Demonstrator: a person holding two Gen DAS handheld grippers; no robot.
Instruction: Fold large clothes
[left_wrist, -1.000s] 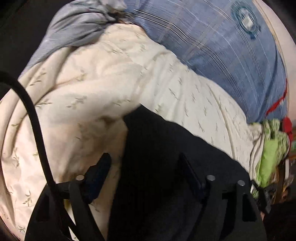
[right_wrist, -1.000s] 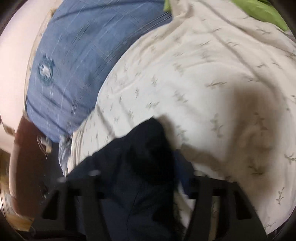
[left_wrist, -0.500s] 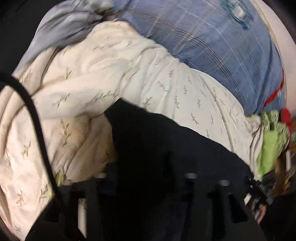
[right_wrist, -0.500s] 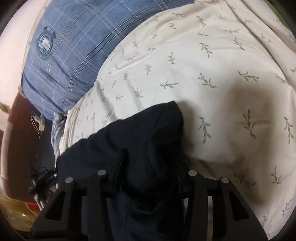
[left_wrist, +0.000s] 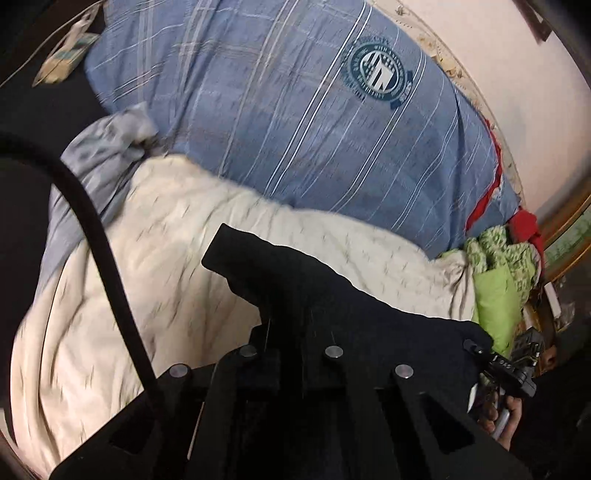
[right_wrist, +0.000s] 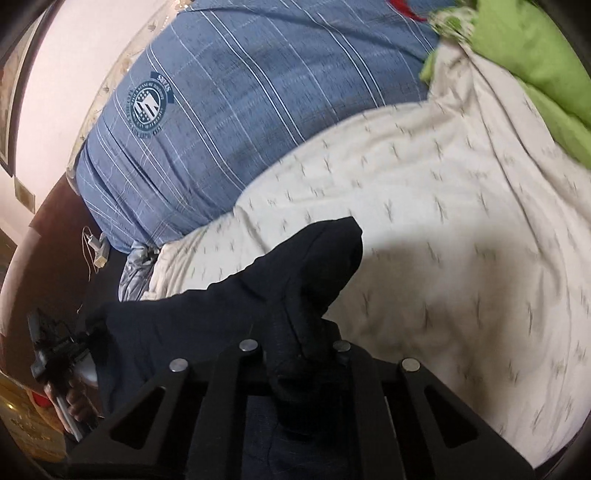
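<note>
A dark navy garment (left_wrist: 332, 295) hangs stretched between my two grippers, above a bed. My left gripper (left_wrist: 291, 350) is shut on one corner of it; the cloth covers the fingertips. My right gripper (right_wrist: 295, 347) is shut on the other corner of the garment (right_wrist: 288, 280), whose tip pokes up past the jaws. Each wrist view shows the other gripper and the hand on it at the garment's far end: the right one in the left view (left_wrist: 513, 365), the left one in the right view (right_wrist: 55, 350).
Below lies a cream quilt with a leaf print (left_wrist: 166, 240) (right_wrist: 443, 203). Behind it is a blue striped pillow with a round crest (left_wrist: 332, 110) (right_wrist: 240, 92). Green bedding (left_wrist: 495, 288) (right_wrist: 535, 55) and red cloth (left_wrist: 524, 225) lie at one side. A pink wall is beyond.
Both grippers have risen and tilted up with the garment, so more of the blue pillow and the wall shows. The garment is stretched wider between them.
</note>
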